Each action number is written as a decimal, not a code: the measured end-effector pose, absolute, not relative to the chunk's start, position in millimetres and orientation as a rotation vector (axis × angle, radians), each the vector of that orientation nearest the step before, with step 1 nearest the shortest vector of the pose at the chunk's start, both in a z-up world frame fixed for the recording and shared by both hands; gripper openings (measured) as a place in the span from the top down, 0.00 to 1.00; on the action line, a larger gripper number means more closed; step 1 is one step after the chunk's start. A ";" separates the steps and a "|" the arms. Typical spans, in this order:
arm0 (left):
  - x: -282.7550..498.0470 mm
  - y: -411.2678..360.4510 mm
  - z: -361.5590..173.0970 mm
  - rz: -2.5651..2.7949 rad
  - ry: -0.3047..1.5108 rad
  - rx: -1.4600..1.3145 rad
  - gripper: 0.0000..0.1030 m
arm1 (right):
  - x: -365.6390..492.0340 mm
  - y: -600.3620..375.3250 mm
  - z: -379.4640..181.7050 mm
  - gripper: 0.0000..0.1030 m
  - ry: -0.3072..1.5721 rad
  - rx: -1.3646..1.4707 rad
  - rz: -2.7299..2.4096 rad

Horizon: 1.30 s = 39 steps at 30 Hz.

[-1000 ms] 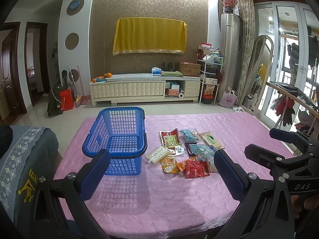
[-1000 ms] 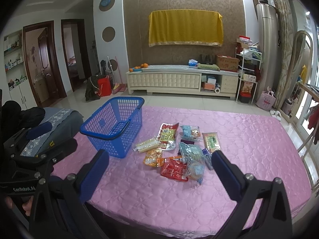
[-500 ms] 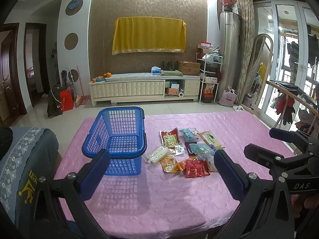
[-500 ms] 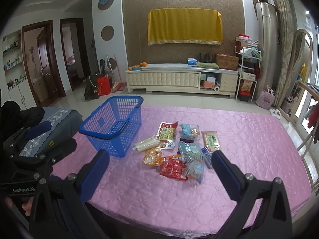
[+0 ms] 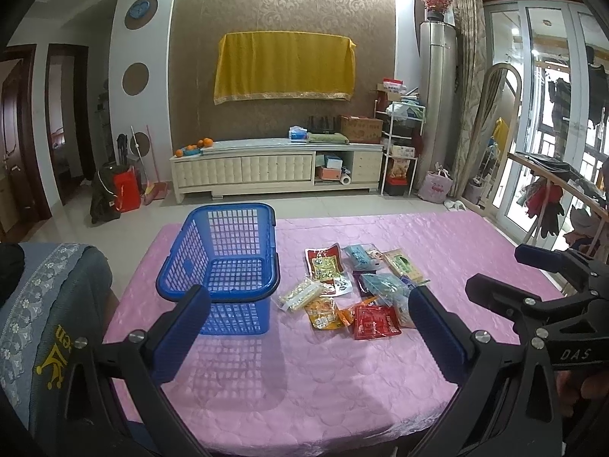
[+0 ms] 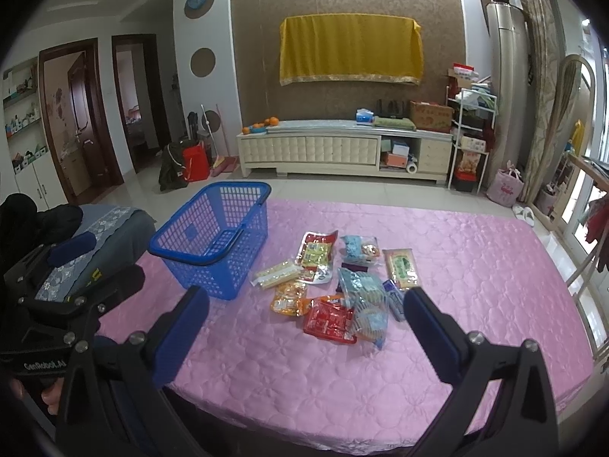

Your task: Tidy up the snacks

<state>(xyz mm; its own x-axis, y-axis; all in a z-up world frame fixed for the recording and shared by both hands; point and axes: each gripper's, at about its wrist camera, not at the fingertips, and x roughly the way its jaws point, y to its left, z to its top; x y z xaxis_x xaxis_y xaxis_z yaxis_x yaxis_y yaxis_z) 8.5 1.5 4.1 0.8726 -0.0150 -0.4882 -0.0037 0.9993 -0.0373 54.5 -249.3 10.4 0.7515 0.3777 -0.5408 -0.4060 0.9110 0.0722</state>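
The snack packets [image 6: 335,285] lie in a loose cluster on the pink counter [image 6: 475,266], just right of the empty blue basket [image 6: 213,240], which stands upright. Both grippers hang back over the near edge with their jaws spread wide and nothing between them. The right gripper [image 6: 304,335] looks almost straight at the cluster, with the red packet [image 6: 329,321] as its closest piece. The left gripper [image 5: 308,335] faces the gap between basket and packets. The right one seems better placed for a first pick, moving forward and down.
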 end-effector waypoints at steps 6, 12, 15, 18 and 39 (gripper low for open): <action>9.6 2.9 3.5 -0.014 0.520 -0.032 0.00 | 54.6 -249.5 12.4 0.00 0.586 -0.054 0.423; 10.4 4.0 3.4 -0.013 0.523 -0.036 0.00 | 54.8 -249.5 13.5 0.00 0.591 -0.053 0.427; 10.0 4.1 3.6 -0.012 0.521 -0.036 0.00 | 55.0 -249.6 13.6 0.00 0.590 -0.053 0.428; 9.3 4.3 5.7 -0.011 0.518 -0.040 0.00 | 54.6 -248.4 15.2 0.00 0.586 -0.055 0.430; 56.5 -10.1 28.2 -0.057 0.524 -0.010 0.00 | 100.1 -268.3 35.6 0.00 0.603 0.005 0.415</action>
<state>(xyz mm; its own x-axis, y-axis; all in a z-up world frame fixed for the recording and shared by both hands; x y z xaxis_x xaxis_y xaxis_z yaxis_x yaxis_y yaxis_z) 56.5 -10.1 28.2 0.8643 -0.0570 -0.4998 0.0520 0.9984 -0.0239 100.1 -268.3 35.6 0.7438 0.3800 -0.5499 -0.3770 0.9178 0.1245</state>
